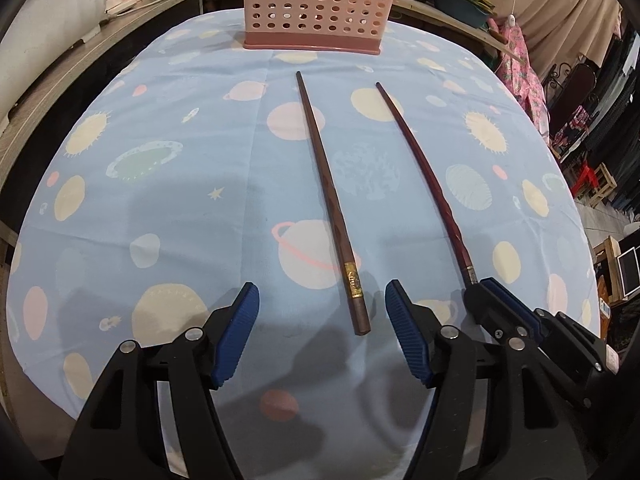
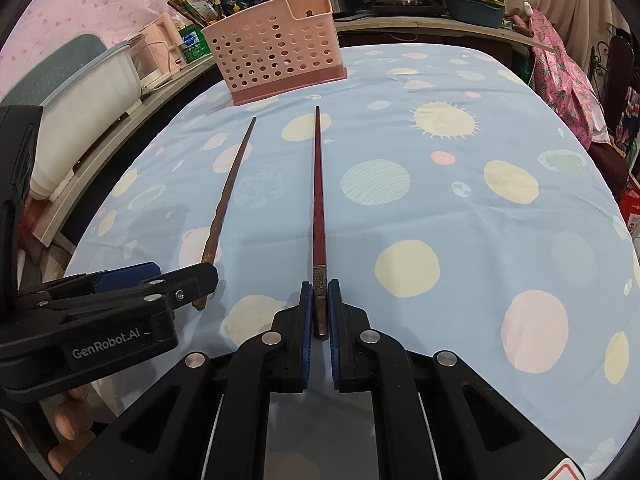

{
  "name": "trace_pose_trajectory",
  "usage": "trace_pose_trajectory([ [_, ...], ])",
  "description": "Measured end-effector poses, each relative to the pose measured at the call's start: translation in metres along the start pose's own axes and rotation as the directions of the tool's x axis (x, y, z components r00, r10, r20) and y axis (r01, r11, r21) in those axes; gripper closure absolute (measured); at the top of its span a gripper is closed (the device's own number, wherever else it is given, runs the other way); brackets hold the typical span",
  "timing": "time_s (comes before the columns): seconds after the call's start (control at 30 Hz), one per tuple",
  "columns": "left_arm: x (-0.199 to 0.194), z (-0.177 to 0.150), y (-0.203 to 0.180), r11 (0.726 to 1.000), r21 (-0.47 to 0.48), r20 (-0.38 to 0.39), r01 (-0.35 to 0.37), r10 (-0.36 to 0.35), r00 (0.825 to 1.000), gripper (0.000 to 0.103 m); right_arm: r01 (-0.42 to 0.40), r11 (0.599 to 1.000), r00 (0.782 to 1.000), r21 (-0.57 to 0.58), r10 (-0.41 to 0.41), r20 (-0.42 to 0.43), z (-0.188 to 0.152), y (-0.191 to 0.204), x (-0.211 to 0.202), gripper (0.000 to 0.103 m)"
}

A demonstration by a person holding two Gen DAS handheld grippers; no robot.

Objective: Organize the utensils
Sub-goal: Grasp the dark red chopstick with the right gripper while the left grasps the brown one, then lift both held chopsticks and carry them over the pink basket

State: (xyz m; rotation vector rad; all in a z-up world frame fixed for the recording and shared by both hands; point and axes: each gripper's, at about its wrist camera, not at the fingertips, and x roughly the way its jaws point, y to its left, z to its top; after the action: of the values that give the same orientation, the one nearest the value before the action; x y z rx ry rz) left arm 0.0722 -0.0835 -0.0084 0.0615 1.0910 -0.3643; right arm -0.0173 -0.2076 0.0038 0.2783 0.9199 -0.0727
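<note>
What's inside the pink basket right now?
Through the holes of the pink basket only dark patches show, nothing I can identify. Its walls hide most of the interior. Both chopsticks are outside it.

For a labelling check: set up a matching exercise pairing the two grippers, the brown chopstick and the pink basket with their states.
Column 1:
1. left gripper
2. right gripper
3. brown chopstick
4. pink basket

Column 2:
A. standing at the far end of the tablecloth
B. shut on the red chopstick
C. open
D. lying flat, thick end between open jaws

Pairs: 1-C, 2-B, 3-D, 4-A
</note>
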Motion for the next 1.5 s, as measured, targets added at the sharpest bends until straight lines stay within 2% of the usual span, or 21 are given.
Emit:
trace_pose_trajectory([
  [0.1,0.001,0.001,-0.001,1.000,0.010,0.011,-0.020,0.020,1.000,0.044,0.000,1.000,1.000,0.000,0.000,0.000,0.000,0.000,0.000,0.096],
  [0.23,0.002,0.001,-0.003,0.998,0.036,0.022,-0.054,0.053,0.998,0.056,0.001,1.000,1.000,-0.003,-0.001,0.001,0.000,0.000,0.000,0.096],
  [0.3,0.001,0.001,-0.001,0.997,0.041,0.023,-0.058,0.057,0.998,0.065,0.002,1.000,1.000,-0.005,-0.002,0.002,0.000,0.000,0.000,0.096],
  [0.37,0.001,0.001,0.001,0.997,0.042,0.023,-0.058,0.057,0.998,0.079,0.004,1.000,1.000,-0.008,-0.004,0.003,0.000,0.001,0.000,0.096],
  [0.47,0.001,0.001,0.002,0.998,0.042,0.020,-0.054,0.053,0.998,0.094,0.005,1.000,1.000,-0.009,-0.005,0.003,-0.001,0.001,-0.001,0.096],
  [1.07,-0.006,0.000,0.008,0.999,0.030,-0.003,-0.046,0.046,0.999,0.096,-0.015,1.000,1.000,0.001,0.015,-0.016,-0.001,0.003,-0.004,0.096],
  [1.5,-0.034,0.009,0.015,0.999,0.007,0.057,-0.045,0.045,0.997,0.096,-0.022,1.000,0.999,0.013,0.021,0.037,0.016,0.001,-0.023,0.096],
])
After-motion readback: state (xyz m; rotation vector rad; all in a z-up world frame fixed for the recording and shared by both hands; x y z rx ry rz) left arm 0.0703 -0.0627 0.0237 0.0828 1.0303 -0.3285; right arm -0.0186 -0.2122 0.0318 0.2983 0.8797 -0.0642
